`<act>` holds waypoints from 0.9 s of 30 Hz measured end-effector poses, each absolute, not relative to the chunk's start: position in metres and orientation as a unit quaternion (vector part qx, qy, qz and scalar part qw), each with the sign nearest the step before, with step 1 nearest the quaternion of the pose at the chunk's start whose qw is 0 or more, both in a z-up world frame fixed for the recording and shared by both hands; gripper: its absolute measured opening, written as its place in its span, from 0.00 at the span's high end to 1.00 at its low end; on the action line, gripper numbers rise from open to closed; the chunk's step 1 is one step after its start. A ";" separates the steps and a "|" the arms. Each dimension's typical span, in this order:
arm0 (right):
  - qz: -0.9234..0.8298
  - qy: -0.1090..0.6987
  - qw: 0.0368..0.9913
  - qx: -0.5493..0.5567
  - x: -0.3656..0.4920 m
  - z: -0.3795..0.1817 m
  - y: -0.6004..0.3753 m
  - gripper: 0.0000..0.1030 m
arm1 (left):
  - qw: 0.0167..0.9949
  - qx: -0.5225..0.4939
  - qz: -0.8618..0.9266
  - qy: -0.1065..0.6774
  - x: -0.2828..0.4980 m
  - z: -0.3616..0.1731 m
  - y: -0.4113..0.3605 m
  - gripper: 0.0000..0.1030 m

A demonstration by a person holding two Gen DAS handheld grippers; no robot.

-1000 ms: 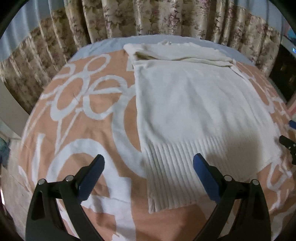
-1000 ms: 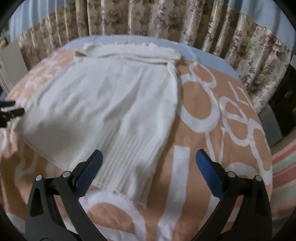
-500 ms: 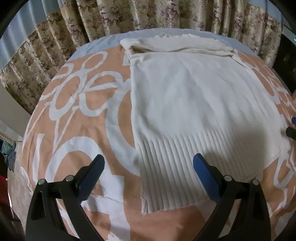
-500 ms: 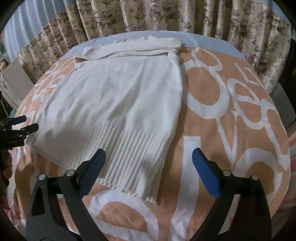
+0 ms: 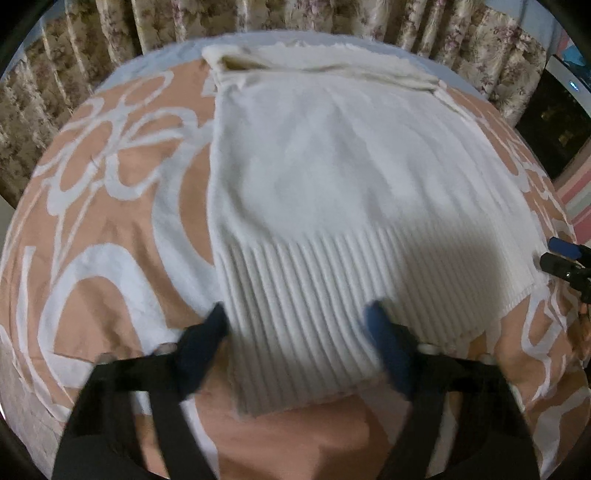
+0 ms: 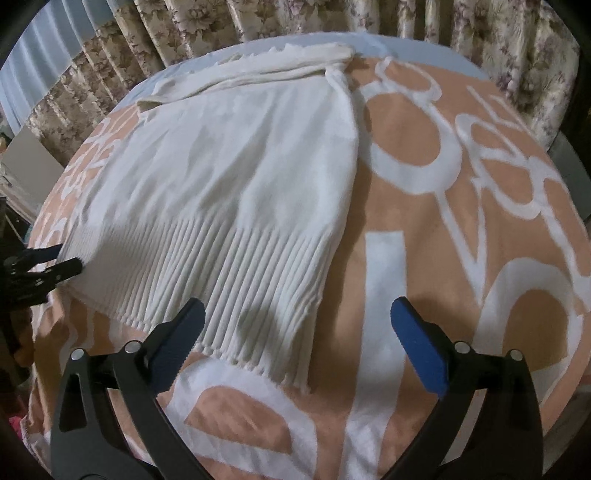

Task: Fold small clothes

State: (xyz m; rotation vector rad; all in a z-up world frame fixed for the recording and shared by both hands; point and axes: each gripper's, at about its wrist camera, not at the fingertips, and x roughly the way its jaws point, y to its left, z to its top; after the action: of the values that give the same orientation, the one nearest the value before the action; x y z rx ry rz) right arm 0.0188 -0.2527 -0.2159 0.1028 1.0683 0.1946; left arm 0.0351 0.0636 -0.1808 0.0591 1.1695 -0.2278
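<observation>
A cream knit sweater (image 5: 332, 177) (image 6: 229, 177) lies flat on the bed, its sleeves folded across the far end and its ribbed hem toward me. My left gripper (image 5: 295, 325) hangs low over the hem's left corner. Its jaws are closing, blurred, with the ribbed cloth between them and no pad visibly pressing. My right gripper (image 6: 295, 317) stands wide open over the hem's right corner, the left fingertip above the ribbing and the right one above the bedcover. Each gripper shows at the edge of the other's view: the right gripper (image 5: 565, 258), the left gripper (image 6: 40, 266).
An orange bedcover (image 5: 110, 221) (image 6: 461, 229) with large white shapes lies under the sweater. Floral curtains (image 5: 480, 40) (image 6: 184, 33) hang behind the bed. A dark cabinet (image 5: 554, 122) and a striped cloth (image 5: 576, 199) sit off the right side.
Both grippers have come down closer to the ribbed hem, which now looks larger. The left jaws have narrowed around the hem's corner. The right jaws stay wide.
</observation>
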 end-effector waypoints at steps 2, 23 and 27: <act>0.105 0.515 0.849 0.061 0.018 -0.217 -0.254 0.04 | 0.825 0.033 -0.118 0.551 0.034 -0.178 0.061 0.37; 0.156 0.517 0.841 -0.010 0.030 -0.207 -0.240 0.94 | 0.825 0.098 -0.171 0.529 0.043 -0.171 0.049 0.88; 0.168 0.479 0.862 -0.004 0.042 -0.190 -0.244 0.94 | 0.846 0.089 -0.171 0.496 0.053 -0.157 0.049 0.88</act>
State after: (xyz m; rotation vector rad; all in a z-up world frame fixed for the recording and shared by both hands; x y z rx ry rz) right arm 0.0416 -0.2436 -0.1898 -0.0086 1.0043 0.3523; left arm 0.0535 0.0487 -0.1567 0.1875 1.0470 -0.3615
